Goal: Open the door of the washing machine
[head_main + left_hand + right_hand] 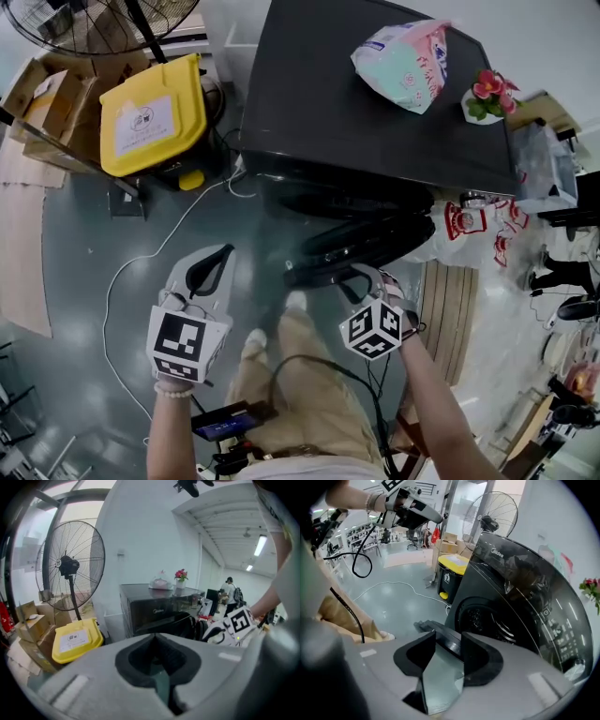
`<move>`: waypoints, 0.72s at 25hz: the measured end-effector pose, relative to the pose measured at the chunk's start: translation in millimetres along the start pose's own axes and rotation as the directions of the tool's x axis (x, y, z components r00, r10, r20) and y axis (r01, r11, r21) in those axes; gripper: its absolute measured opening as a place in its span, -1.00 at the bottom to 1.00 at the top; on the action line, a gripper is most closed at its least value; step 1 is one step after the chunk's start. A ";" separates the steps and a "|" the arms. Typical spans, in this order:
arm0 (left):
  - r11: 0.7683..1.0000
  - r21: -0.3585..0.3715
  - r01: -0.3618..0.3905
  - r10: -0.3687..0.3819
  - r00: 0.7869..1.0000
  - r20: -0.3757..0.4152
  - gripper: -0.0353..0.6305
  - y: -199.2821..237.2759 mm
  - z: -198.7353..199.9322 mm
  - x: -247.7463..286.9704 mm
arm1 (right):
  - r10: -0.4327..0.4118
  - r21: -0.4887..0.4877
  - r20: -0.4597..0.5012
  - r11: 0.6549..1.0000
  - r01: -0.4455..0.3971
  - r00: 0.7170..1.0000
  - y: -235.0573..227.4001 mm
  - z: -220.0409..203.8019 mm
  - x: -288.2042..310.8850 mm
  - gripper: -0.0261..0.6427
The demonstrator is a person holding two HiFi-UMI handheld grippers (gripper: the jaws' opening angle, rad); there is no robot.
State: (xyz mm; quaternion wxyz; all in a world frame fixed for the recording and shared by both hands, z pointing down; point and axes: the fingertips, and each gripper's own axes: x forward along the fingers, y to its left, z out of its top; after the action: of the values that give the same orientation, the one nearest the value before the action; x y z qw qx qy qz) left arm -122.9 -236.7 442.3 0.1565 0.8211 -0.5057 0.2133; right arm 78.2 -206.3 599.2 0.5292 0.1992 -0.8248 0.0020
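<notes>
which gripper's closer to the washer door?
Right. The right gripper has the edge of the open door between its jaws; the left gripper, shut and empty, hangs over the floor, apart from it.

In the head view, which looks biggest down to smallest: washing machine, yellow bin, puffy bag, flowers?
1. washing machine
2. yellow bin
3. puffy bag, close to the bin and nearer the camera, so unsure
4. flowers
</notes>
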 end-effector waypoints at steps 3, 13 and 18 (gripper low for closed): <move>1.000 -0.001 0.012 -0.012 1.000 -0.002 -0.91 -5.0 -0.5 -2.3 | -0.001 0.076 0.002 0.997 0.000 1.000 7.0 -7.3 -5.9 -0.41; 0.998 0.026 0.051 -0.052 0.998 0.018 -0.91 -23.3 9.6 -10.3 | -0.054 0.226 -0.056 0.972 0.065 0.997 33.5 -50.4 -32.6 -0.41; 0.993 0.058 0.098 -0.100 0.995 0.027 -0.91 -36.4 17.3 -13.2 | -0.093 0.308 -0.102 0.944 0.120 0.990 46.2 -79.5 -49.1 -0.42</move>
State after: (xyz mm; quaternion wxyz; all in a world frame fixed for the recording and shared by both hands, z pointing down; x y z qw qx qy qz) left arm -92.2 -218.8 419.2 0.1360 0.8524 -0.4604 0.2073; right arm 150.0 -130.7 600.8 0.5255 0.3245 -0.7783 0.1127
